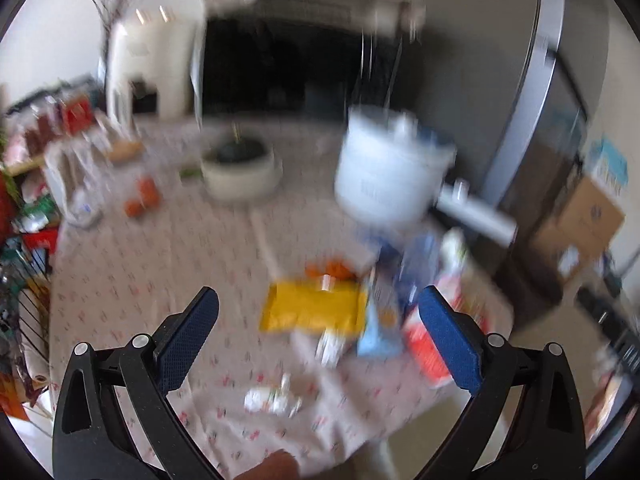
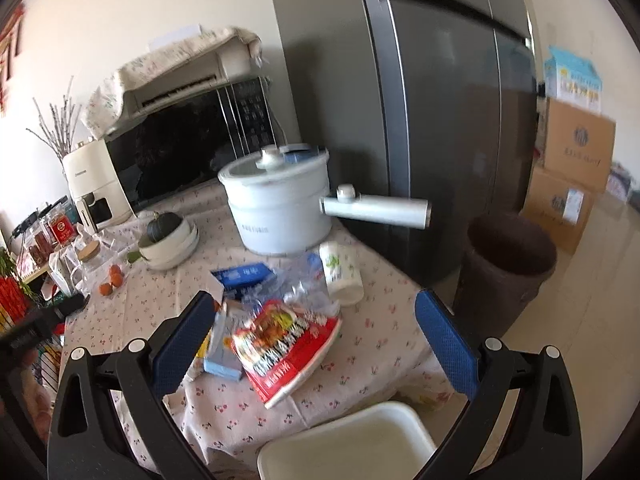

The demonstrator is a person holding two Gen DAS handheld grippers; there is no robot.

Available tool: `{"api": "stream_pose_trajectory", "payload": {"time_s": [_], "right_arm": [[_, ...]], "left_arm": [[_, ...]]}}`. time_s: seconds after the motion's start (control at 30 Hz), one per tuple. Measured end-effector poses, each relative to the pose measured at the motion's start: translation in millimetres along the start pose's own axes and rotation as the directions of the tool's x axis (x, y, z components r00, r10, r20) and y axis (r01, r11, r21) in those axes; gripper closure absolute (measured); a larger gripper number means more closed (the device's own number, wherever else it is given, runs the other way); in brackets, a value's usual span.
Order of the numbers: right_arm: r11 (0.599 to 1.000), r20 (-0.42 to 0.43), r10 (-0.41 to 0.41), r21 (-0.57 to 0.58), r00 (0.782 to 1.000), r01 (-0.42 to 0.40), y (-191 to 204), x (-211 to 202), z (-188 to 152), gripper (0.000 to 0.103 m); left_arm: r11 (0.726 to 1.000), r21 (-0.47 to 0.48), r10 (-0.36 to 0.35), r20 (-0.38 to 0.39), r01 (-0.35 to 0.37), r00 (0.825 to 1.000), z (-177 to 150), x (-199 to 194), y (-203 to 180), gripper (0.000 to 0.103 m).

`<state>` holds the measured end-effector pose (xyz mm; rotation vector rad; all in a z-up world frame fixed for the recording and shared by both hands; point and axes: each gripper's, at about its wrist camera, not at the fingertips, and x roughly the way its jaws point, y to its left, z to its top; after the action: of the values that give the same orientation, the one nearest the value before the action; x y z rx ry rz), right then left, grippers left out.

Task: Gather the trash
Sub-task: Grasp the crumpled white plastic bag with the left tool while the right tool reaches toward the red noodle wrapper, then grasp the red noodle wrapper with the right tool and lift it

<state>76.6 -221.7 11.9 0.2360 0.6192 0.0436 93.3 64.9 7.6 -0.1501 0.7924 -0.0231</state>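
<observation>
Trash lies in a heap on the flowered tablecloth [image 2: 372, 340]. In the right wrist view I see a red snack bag [image 2: 286, 346], a clear plastic bag [image 2: 298, 284], a white paper cup [image 2: 342, 274] on its side and a blue carton [image 2: 244, 274]. My right gripper [image 2: 316, 336] is open and empty, above the red bag. The left wrist view is blurred: a yellow packet [image 1: 314, 308], a crumpled white scrap [image 1: 272, 398] and the red bag [image 1: 424, 344]. My left gripper [image 1: 318, 336] is open and empty above the table.
A dark brown bin [image 2: 506, 270] stands on the floor right of the table, beside the grey fridge [image 2: 432, 120]. A white pot with a long handle [image 2: 280, 208], a bowl holding a squash [image 2: 170, 240], oranges [image 2: 112, 280] and a white chair [image 2: 352, 444] are near.
</observation>
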Motion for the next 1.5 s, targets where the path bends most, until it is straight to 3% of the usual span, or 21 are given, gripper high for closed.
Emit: {"api": "stream_pose_trajectory", "payload": {"time_s": [0.03,0.07,0.13,0.23,0.27,0.4,0.67,0.73,0.83,1.0,1.27,1.4,1.5], "right_arm": [[1.0,-0.031,0.012,0.011,0.999,-0.012,-4.5,7.1,-2.9,0.006],[1.0,-0.058,0.021,0.019,0.998,-0.02,-7.3,12.8,-5.7,0.006],[0.999,-0.112,0.032,0.028,0.993,-0.029,-13.9,24.4,-11.7,0.006],[0.999,-0.154,0.035,0.028,0.988,-0.031,-16.6,35.1,-19.1,0.006],[0.999,-0.171,0.042,0.036,0.984,-0.036,-17.0,38.7,-21.3,0.006],[0.996,-0.218,0.073,0.065,0.973,-0.061,-15.6,47.5,-25.9,0.006],[0.998,-0.26,0.049,0.053,0.964,-0.037,-18.3,58.3,-32.8,0.006],[0.997,-0.27,0.05,0.062,0.962,-0.035,-20.7,60.9,-33.9,0.006],[0.998,-0.278,0.047,0.059,0.96,-0.031,-20.7,63.2,-35.1,0.006],[0.998,-0.293,0.039,0.052,0.955,-0.025,-21.0,67.2,-38.8,0.006],[0.999,-0.283,0.026,0.042,0.959,-0.015,-22.6,68.9,-38.8,0.006],[0.986,-0.154,-0.038,-0.167,0.987,0.012,6.2,56.3,-29.6,0.006],[0.923,-0.107,-0.036,-0.384,0.994,-0.007,37.5,61.3,-28.0,0.006]], "left_arm": [[1.0,0.012,0.011,-0.054,-0.011,0.998,-4.8,12.1,2.1,0.007],[0.999,0.029,0.037,-0.156,-0.032,0.987,-15.9,35.5,7.3,0.007],[0.999,0.001,0.046,-0.256,-0.048,0.966,-29.8,58.1,17.8,0.007],[0.993,-0.115,-0.03,-0.381,-0.015,0.924,-44.5,82.0,36.7,0.007],[0.991,-0.134,-0.049,-0.395,-0.004,0.917,-46.2,85.9,39.8,0.007],[0.994,-0.1,-0.012,-0.417,-0.033,0.909,-52.6,98.9,37.5,0.007],[0.996,-0.044,0.049,-0.49,-0.081,0.87,-70.6,125.7,34.5,0.015],[0.995,-0.054,0.048,-0.498,-0.086,0.866,-72.7,127.9,37.7,0.018],[0.994,-0.084,0.015,-0.513,-0.067,0.858,-74.8,132.4,42.0,0.032],[0.994,-0.08,0.023,-0.492,-0.072,0.87,-72.8,133.0,43.1,0.052],[0.998,-0.05,0.021,-0.458,-0.049,0.889,-72.4,126.9,40.5,0.059],[0.997,-0.072,-0.01,-0.42,-0.023,0.908,-62.6,111.5,37.0,0.059],[0.996,-0.087,-0.035,-0.385,0.002,0.922,-52.8,100.8,40.3,0.059]]}}
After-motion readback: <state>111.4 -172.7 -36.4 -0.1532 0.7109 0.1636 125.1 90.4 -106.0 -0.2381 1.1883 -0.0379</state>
